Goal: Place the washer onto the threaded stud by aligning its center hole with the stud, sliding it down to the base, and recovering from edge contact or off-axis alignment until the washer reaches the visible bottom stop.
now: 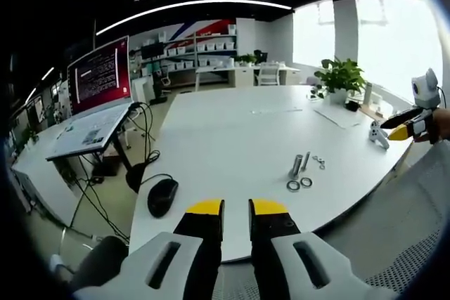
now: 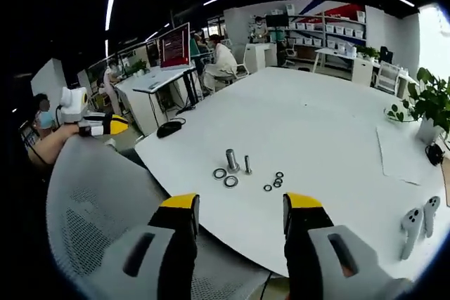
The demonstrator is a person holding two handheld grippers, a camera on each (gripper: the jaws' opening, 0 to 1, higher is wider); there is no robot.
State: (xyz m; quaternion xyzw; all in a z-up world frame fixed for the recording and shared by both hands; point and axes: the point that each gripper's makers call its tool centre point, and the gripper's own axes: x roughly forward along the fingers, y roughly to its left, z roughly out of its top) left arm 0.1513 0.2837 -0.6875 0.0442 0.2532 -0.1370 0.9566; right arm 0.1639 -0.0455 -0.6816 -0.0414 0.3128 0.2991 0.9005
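A short threaded stud [image 1: 296,166] [image 2: 231,159] stands upright on the white table [image 1: 232,138] [image 2: 309,117], with a thinner bolt [image 1: 305,161] [image 2: 247,165] beside it. Two larger washers [image 1: 293,186] [image 2: 230,181] lie flat just in front of the stud, and several small rings [image 1: 318,161] [image 2: 274,182] lie to one side. My left gripper [image 1: 237,209] hangs off the table's near edge, jaws almost together, holding nothing. My right gripper [image 2: 241,209] is open and bare, short of the table edge. Each gripper shows in the other view, the left gripper [image 2: 112,126] and the right gripper [image 1: 401,126].
A black mouse [image 1: 162,197] [image 2: 170,128] lies near a table corner. A potted plant [image 1: 339,75] [image 2: 429,103], a paper sheet [image 1: 337,114] and white controllers [image 1: 378,133] [image 2: 415,223] sit along the far side. A grey mesh chair [image 2: 98,201] stands beside the table. A screen [image 1: 98,75] stands on a side desk.
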